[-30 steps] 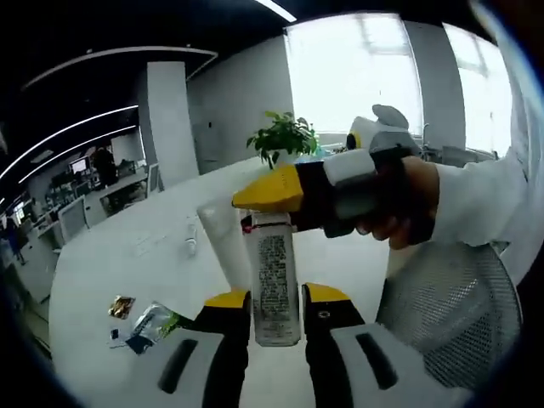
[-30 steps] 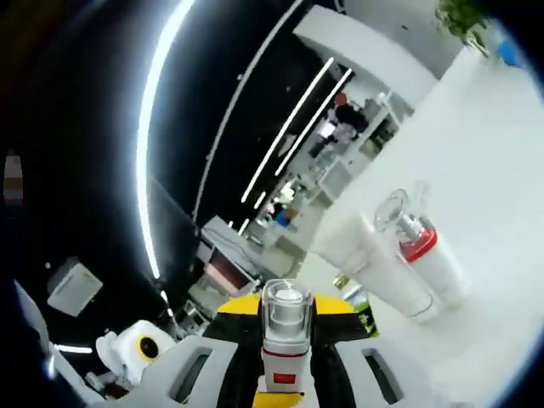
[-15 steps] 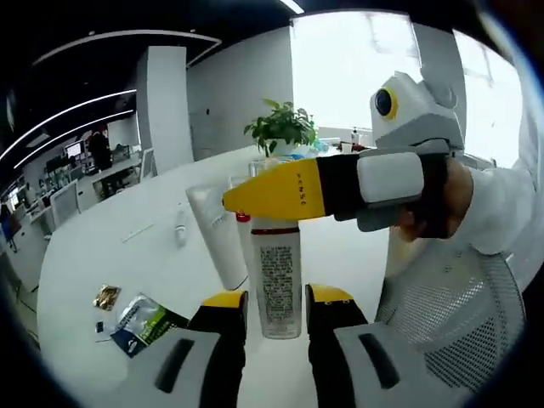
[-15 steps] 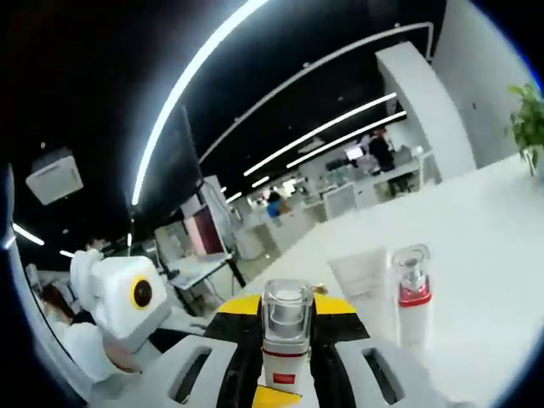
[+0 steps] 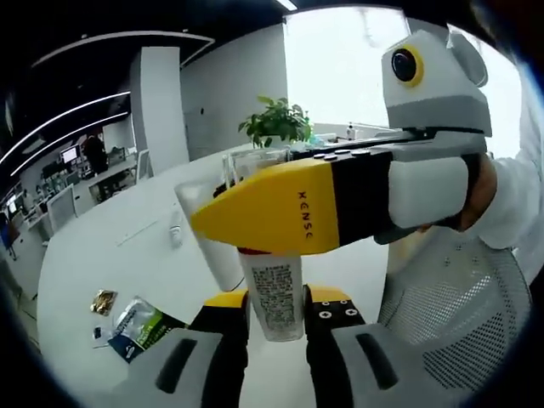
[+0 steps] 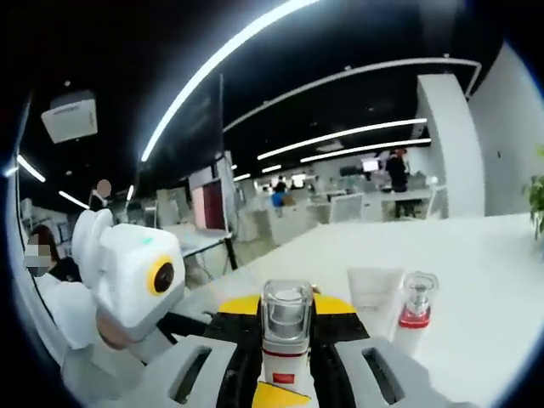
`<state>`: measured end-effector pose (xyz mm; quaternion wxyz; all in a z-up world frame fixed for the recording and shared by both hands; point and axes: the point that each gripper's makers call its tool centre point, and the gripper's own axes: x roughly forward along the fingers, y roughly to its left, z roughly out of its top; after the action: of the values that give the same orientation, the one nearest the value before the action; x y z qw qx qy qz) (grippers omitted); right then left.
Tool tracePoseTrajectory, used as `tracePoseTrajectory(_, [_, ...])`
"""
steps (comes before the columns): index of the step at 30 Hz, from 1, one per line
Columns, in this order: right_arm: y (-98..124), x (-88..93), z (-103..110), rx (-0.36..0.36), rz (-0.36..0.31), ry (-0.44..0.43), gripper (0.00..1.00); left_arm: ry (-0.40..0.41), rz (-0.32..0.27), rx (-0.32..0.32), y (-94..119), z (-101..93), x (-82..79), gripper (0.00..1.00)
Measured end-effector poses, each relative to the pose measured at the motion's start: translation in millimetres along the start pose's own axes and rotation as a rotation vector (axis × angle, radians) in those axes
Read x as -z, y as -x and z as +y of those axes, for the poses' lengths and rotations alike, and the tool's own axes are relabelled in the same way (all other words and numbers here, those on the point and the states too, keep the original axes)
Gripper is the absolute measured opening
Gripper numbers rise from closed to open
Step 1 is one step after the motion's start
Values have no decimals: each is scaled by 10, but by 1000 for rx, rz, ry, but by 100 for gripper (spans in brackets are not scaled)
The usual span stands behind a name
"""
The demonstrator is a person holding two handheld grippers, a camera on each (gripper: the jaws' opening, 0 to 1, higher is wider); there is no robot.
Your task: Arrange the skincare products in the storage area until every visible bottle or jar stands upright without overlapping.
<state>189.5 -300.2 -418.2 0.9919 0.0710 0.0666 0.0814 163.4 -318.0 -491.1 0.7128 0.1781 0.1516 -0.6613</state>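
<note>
A: Could any writing be read?
B: "KENSE" ran along the yellow jaw of the right gripper [image 5: 280, 217], crossing the left gripper view. The white bottle [image 5: 274, 293] carried small print, too fine to read.
A: How did it sit?
B: Upright between the left gripper [image 5: 274, 299]'s jaws, clamped near its base. The right gripper held a second bottle [image 6: 286, 340], clear cap away from the camera. Just beyond stood a tube [image 6: 372, 291] and a red-collared bottle [image 6: 416, 306].
</note>
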Motion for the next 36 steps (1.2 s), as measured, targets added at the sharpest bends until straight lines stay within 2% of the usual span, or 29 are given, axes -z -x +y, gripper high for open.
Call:
tracePoseTrajectory(6, [-2,18,-17,1,8,18,16,-6,-8,7,-10,-16,16,19])
tracePoseTrajectory(8, [5,31,-30,4,12,15,16,3,-21,35,-24,-44,26,18])
tracePoseTrajectory(11, [22,44,-35,8,17,29,17,58,-35,45,-30,-44,34,17])
tracePoseTrajectory(14, [20,42,-47,5,18,29,17,39,-59,21,-18,-40,10,16])
tracePoseTrajectory(18, [25,64,-72,9,32,32,18,43,-64,20,-45,-31,31,16])
tracePoseTrajectory(25, [44,121,-71,7,56,29,21,-6,-69,11,-71,-24,58,16])
tracePoseTrajectory(29, [65,181,-93,18,77,27,24,-3,-101,25,-79,-24,4,16])
tracePoseTrajectory(36, [109,221,-130,39,92,-1,23,-1,-130,63,-127,-27,-18,16])
